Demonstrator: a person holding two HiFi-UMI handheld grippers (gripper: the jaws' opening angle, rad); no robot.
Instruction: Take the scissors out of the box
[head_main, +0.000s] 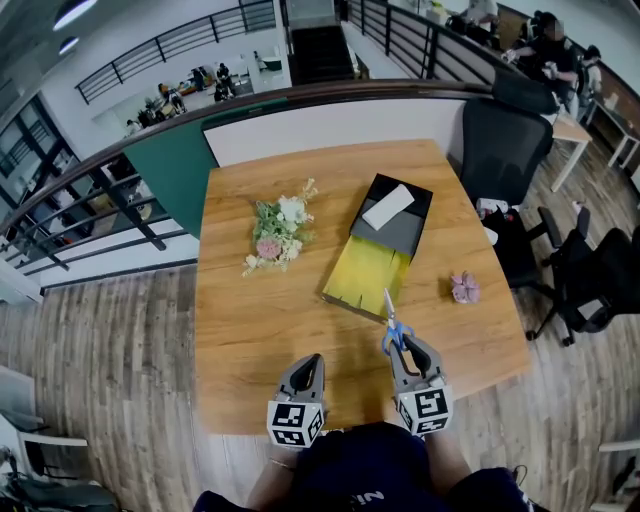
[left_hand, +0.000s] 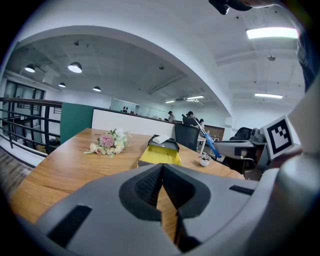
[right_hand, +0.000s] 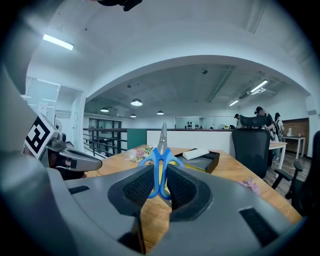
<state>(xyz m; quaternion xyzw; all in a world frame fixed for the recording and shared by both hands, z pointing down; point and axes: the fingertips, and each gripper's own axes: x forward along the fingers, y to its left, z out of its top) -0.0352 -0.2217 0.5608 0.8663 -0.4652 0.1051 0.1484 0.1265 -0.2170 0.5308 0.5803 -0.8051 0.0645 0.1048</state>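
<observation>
Wooden desk (head_main: 250, 330) carries everything. The box (head_main: 405, 232) sits mid-desk toward the far side, a black shell with a yellow tray (head_main: 365, 272) slid out toward the person. The tray looks bare, with no scissors in it, and a flat white item (head_main: 387, 206) lies on the black part; cannot tell what it is. A flower bunch (head_main: 278, 235) lies left of the box, apart from it. Both grippers are at the near edge. The left gripper (head_main: 310, 362) has its jaws pressed together on nothing, just desk beyond them in its own view, and it is well left of the box. The right gripper (head_main: 410, 352) is the nearer one, just in front of the tray's near edge, with its jaws pinching the scissors (right_hand: 161, 165) by the blue handle loops. The scissors (head_main: 390, 318) are already out of the box, and their long axis runs along the jaws, away from the person. The closed blades point toward the tray's near edge; the tip looks at or just short of it in the head view and angled upward in the right gripper view. A small pink flower (head_main: 465, 288) lies right of the tray, clear of both grippers. Judgement: removal looks done, and what's left is setting the scissors down on bare desk near the person, clear of the tray.
</observation>
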